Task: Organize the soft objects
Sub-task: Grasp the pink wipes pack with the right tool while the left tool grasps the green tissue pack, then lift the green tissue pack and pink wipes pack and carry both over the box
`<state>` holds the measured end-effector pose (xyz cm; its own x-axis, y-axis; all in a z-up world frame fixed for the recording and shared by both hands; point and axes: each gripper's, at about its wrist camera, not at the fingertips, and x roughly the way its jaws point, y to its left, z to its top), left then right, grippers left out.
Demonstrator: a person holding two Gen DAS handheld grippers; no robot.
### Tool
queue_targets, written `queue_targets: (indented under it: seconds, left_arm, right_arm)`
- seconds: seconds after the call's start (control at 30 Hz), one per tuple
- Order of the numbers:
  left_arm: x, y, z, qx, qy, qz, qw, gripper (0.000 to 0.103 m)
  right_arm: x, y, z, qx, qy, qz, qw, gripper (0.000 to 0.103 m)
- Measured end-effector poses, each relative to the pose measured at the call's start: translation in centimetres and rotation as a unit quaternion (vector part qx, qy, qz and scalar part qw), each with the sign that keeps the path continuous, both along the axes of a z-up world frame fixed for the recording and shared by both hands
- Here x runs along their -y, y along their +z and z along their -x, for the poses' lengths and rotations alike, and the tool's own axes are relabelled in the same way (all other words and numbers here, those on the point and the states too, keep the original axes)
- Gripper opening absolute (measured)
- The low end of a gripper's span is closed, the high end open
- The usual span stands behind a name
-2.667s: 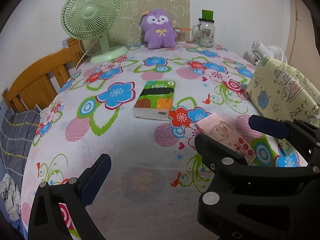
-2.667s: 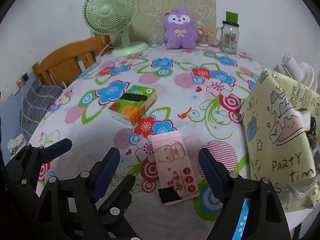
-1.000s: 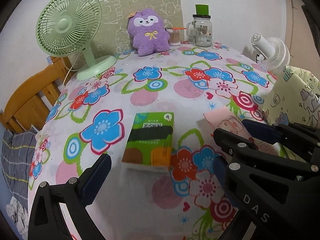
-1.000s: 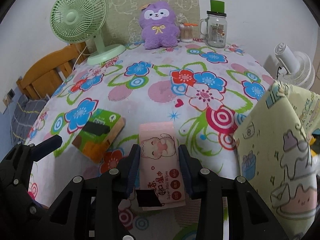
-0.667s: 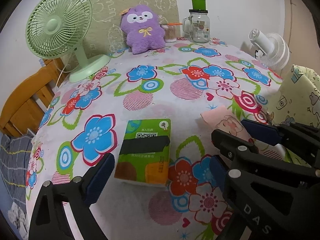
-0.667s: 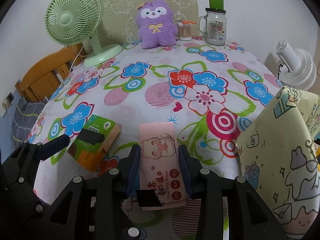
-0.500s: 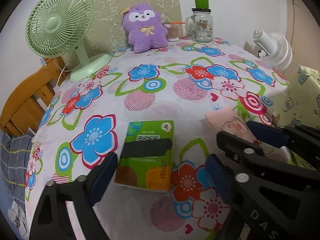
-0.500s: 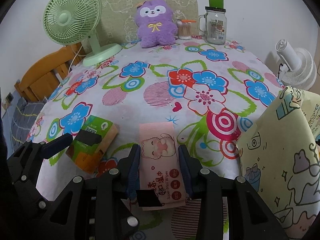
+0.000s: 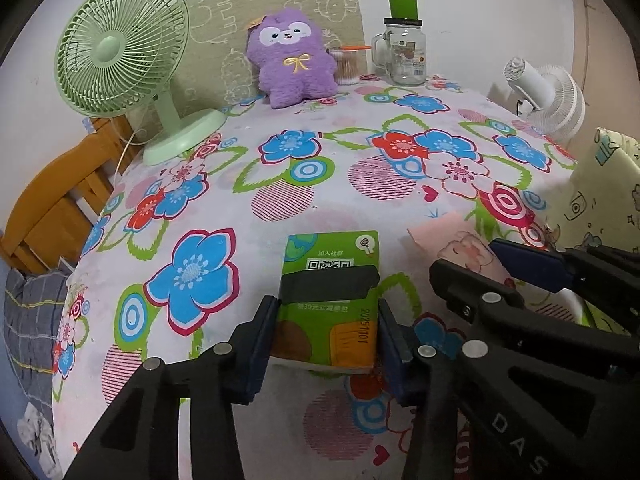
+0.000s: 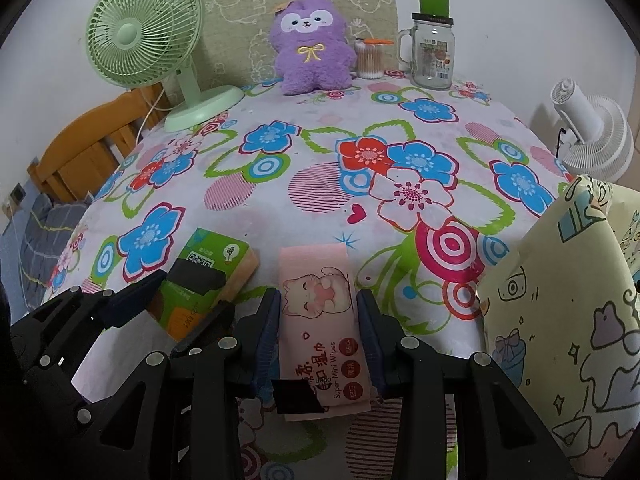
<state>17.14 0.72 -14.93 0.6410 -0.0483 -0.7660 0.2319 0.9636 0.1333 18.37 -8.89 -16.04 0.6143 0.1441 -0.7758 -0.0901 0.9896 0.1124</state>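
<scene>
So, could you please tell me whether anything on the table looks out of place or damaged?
Nothing stands out. The green tissue pack and pink wipes pack look intact, each between a gripper's fingers, and the purple plush toy sits upright.

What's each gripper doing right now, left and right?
Left gripper: jaws have just been closing, pads now against the sides of the green tissue pack.
Right gripper: shut on the pink wet wipes pack.

The right edge cuts off the yellow cartoon bag (image 10: pixel 560 320); a black patch (image 10: pixel 298 396) hides part of the pink wipes pack (image 10: pixel 320 320), its small print unreadable.
</scene>
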Motion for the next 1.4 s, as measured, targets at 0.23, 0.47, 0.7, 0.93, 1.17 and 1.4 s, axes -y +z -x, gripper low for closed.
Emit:
queue_targets:
  seconds: [0.23, 0.47, 0.7, 0.93, 1.17, 1.4]
  left_arm:
    - [-0.3, 0.3, 1.0, -0.005, 0.004, 0.018, 0.9998, 0.046]
    - [-0.8, 0.8, 2.6, -0.005, 0.016, 0.037, 0.9992, 0.046]
    - [-1.2, 1.6, 4.2, 0.003, 0.025, 0.052, 0.9983, 0.046]
    - [-1.5, 2.9, 6.0, 0.014, 0.03, 0.062, 0.9975, 0.046]
    - [-1.4, 4.3, 7.9, 0.034, 0.035, 0.066, 0.9966, 0.046]
    - [-1.2, 5.9, 9.5, 0.054, 0.041, 0.072, 0.9951, 0.046]
  right_arm:
    - [-0.4, 0.2, 0.6, 0.002, 0.004, 0.001, 1.0, 0.042]
    - [-0.8, 0.5, 1.7, 0.005, 0.01, 0.0, 1.0, 0.042]
    - [-1.3, 1.2, 3.1, 0.014, 0.017, -0.001, 1.0, 0.042]
    - [-1.4, 2.5, 4.8, 0.03, 0.022, -0.002, 0.999, 0.042]
    - [-1.4, 3.9, 6.5, 0.048, 0.026, -0.003, 0.999, 0.042]
    - [-1.2, 5.6, 8.4, 0.07, 0.029, -0.003, 0.997, 0.042]
